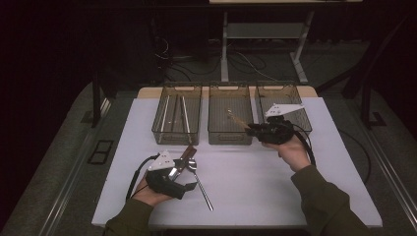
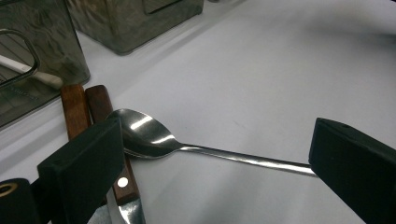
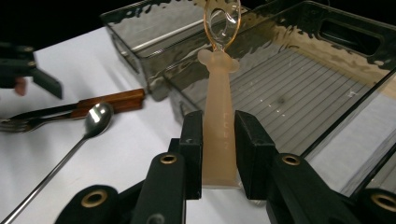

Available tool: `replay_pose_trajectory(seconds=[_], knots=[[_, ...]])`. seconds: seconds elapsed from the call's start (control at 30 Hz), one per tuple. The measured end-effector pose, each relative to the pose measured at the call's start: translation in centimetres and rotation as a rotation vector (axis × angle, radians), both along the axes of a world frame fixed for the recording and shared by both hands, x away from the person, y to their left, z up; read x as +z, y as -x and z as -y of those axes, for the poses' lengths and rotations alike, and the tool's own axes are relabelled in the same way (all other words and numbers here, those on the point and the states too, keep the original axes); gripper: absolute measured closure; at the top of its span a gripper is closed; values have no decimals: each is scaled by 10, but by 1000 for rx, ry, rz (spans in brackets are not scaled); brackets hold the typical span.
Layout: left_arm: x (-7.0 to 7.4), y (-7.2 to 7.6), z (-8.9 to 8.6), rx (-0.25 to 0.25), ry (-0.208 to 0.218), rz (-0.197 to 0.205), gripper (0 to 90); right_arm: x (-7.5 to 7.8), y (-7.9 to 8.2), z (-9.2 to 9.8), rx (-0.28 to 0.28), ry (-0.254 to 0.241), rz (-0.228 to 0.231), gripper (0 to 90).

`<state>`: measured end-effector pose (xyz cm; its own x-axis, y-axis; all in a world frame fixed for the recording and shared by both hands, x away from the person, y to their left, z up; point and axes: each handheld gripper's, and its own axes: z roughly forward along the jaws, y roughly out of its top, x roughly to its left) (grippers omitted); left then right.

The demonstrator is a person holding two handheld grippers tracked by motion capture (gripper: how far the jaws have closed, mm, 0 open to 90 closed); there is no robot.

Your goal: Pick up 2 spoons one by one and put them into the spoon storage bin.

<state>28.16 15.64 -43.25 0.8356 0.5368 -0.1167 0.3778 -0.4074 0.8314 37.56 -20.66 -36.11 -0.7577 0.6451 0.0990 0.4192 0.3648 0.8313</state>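
Three bins (image 1: 229, 120) stand in a row; in front of them lie one spoon (image 1: 199, 179) and two wooden-handled utensils (image 1: 184, 158).

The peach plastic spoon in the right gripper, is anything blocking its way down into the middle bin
Nothing visible does. The right gripper is shut on the peach plastic spoon, whose clear bowl end already reaches over the near wall of the middle bin. That bin is open-topped and looks empty below it.
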Motion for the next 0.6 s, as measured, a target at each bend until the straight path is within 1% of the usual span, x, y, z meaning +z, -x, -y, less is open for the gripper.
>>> replay_pose_trajectory(seconds=[0.17,0.37,0.43,0.5,0.6], knots=[[0,0,0,0,3,0,20,2,-17,-7,-20,11,-12,736],[0,0,0,-4,2,-1,20,-3,-39,-13,-40,36,-51,735],[0,0,0,-6,3,-1,20,-6,-45,-15,-49,56,-62,734],[0,0,0,-6,3,0,20,-9,-50,-17,-55,67,-76,733],[0,0,1,-7,2,1,20,-13,-56,-22,-52,93,-100,733]])
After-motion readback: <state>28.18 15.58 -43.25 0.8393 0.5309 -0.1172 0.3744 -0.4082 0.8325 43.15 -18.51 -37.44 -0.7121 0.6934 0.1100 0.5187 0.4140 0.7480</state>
